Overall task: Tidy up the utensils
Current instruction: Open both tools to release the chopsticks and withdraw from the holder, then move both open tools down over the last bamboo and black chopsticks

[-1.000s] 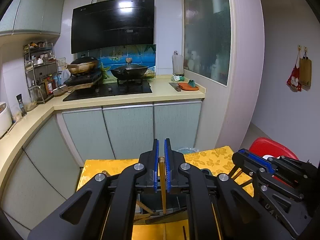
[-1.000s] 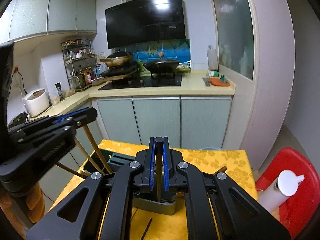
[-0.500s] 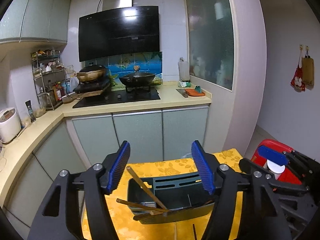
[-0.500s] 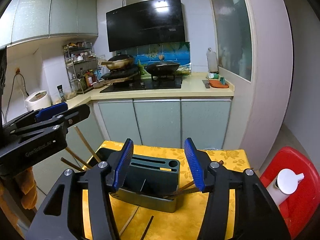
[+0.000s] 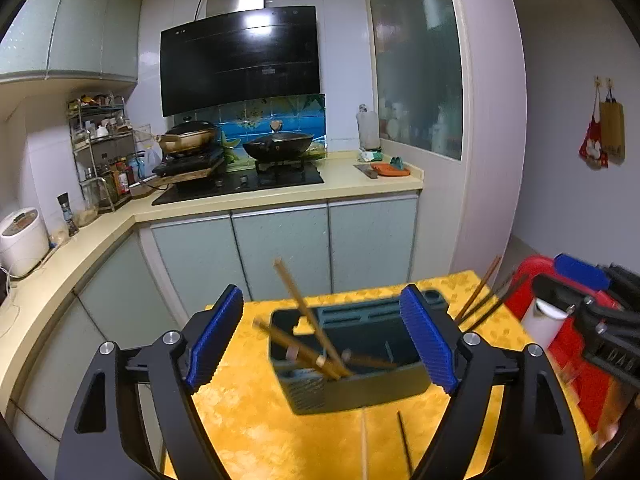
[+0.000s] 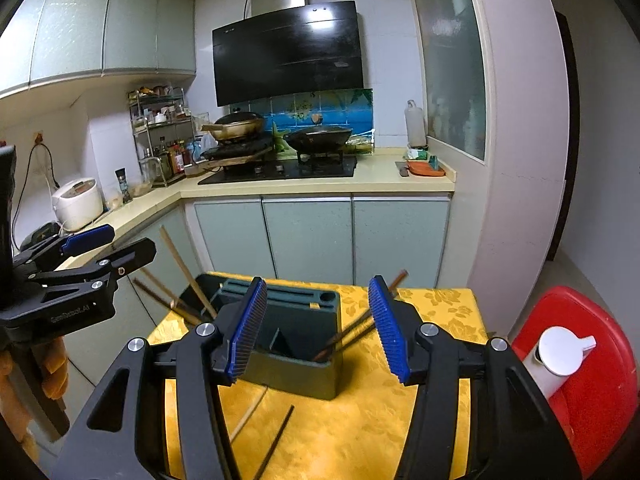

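Observation:
A dark green utensil holder (image 5: 352, 364) (image 6: 296, 340) stands on the yellow-clothed table (image 5: 256, 432). Several wooden chopsticks (image 5: 308, 320) lean inside its left part, and more chopsticks (image 6: 360, 320) lean out of its right side. Two loose chopsticks (image 6: 256, 420) lie on the cloth in front of the holder. My left gripper (image 5: 320, 340) is open and empty just above the holder. My right gripper (image 6: 318, 328) is open and empty above the holder's right half. Each gripper shows at the edge of the other's view.
A red stool (image 6: 592, 376) with a white bottle (image 6: 560, 356) on it stands right of the table. Kitchen cabinets (image 5: 288, 248) and a counter with stove and pans (image 5: 276, 148) lie behind. A rice cooker (image 5: 20, 240) sits at the far left.
Both grippers were shut on chopsticks a second ago. Both have opened and let them drop into the holder, then lifted back a little.

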